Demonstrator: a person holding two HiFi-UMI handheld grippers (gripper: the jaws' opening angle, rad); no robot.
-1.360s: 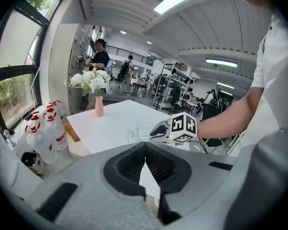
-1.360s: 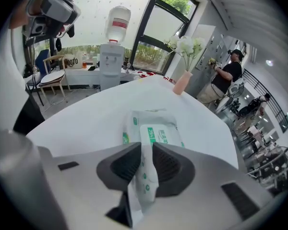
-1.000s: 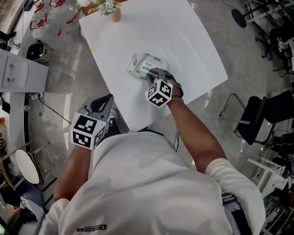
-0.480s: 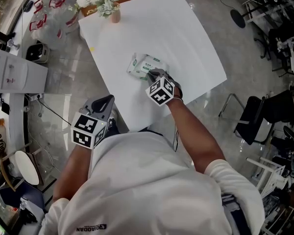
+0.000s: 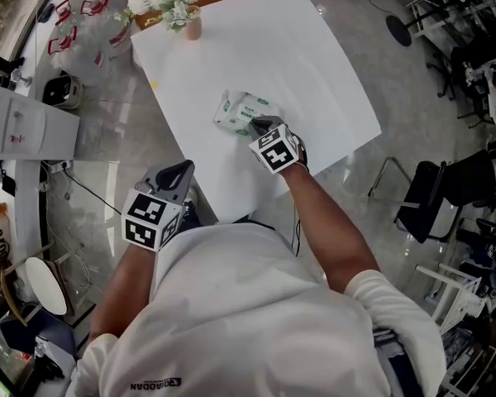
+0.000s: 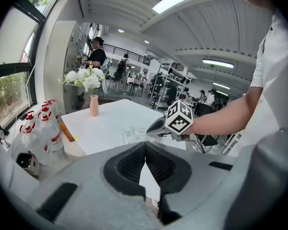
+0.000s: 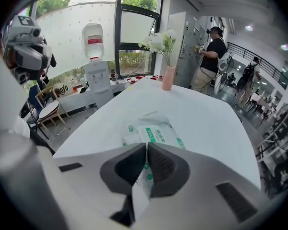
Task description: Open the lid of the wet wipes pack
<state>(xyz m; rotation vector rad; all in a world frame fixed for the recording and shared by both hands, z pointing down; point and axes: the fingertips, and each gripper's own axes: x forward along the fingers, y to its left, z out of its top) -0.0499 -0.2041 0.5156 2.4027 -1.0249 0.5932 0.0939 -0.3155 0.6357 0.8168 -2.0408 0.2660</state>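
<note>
"Can you see the whole pack [image 5: 240,108]?"

"No. The right gripper [image 5: 256,126] covers the end closest to the table's [image 5: 314,73] near edge."

"Is the lid [image 7: 159,133] lifted?"

"Can't tell. In the right gripper view its near edge is behind the jaws. I can't tell if they pinch it, either."

"What do the words on the pack say?"

"Too small to read."

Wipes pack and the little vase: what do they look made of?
The wipes pack looks like soft plastic film: wrinkled, slightly glossy, with printed green labels. The vase is matte pink, perhaps ceramic; the look leaves that open.
</note>
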